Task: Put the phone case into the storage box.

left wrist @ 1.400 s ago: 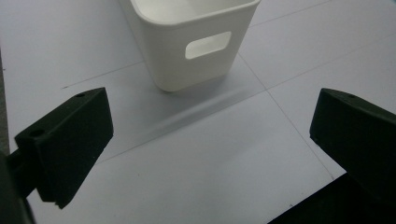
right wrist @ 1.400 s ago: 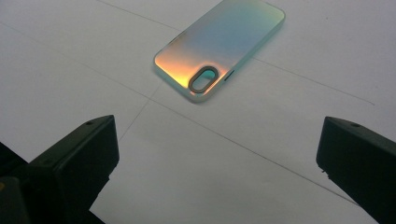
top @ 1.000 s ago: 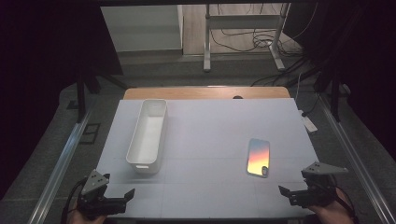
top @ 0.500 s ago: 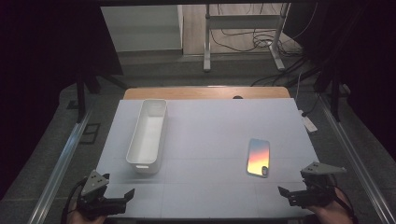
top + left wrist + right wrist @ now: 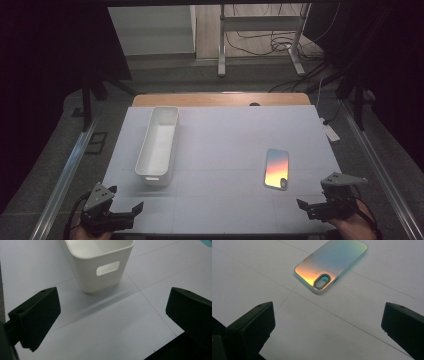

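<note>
A long white plastic bin (image 5: 159,145) stands empty on the left half of the table. A phone case (image 5: 277,168) with an iridescent orange-to-teal back lies flat on the right half. My left gripper (image 5: 122,206) rests open at the near left corner, a little short of the bin's near end. In the left gripper view its jaws stand wide apart (image 5: 112,317), facing the bin's handle cut-out (image 5: 108,267). My right gripper (image 5: 314,197) is open at the near right, just in front of the case. In the right gripper view the case (image 5: 332,263) lies beyond the spread jaws (image 5: 327,325).
The white table top (image 5: 225,135) has a wooden strip along its far edge. Metal rails run along both sides of the table. Beyond it stand a frame's legs (image 5: 222,40) with cables on the floor. A small white item (image 5: 330,131) lies off the table's right edge.
</note>
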Demonstrator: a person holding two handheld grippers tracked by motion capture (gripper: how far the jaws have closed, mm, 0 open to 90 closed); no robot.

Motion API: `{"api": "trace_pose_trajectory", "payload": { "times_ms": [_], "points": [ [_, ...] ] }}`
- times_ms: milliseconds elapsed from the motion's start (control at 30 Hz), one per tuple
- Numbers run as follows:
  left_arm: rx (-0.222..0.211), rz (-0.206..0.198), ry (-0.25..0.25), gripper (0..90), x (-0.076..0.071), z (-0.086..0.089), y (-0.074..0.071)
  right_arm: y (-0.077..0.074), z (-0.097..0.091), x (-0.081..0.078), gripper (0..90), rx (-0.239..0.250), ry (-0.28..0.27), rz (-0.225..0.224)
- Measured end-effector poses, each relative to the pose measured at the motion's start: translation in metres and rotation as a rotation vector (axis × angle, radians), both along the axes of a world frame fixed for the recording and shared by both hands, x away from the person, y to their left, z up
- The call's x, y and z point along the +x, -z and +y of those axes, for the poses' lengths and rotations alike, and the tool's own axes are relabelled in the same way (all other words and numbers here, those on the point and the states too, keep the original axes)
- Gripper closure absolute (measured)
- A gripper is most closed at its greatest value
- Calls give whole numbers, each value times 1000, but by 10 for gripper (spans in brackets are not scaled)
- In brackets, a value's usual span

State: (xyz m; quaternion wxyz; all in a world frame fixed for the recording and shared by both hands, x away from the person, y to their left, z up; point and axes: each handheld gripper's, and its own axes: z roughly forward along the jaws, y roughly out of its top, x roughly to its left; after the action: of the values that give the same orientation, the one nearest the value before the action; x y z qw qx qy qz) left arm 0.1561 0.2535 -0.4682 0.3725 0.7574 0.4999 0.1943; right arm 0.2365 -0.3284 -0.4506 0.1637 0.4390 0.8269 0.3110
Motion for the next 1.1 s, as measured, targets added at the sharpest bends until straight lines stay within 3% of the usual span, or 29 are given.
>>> {"api": "trace_pose_trajectory", "payload": {
  "times_ms": [400, 1100],
  "points": [
    [4, 0, 3, 2, 0, -1, 0, 0, 3, 4, 0, 24, -13, -1],
    [7, 9, 9, 2, 1, -1, 0, -3, 11, 22, 0, 6, -18, -3]
  ]
}}
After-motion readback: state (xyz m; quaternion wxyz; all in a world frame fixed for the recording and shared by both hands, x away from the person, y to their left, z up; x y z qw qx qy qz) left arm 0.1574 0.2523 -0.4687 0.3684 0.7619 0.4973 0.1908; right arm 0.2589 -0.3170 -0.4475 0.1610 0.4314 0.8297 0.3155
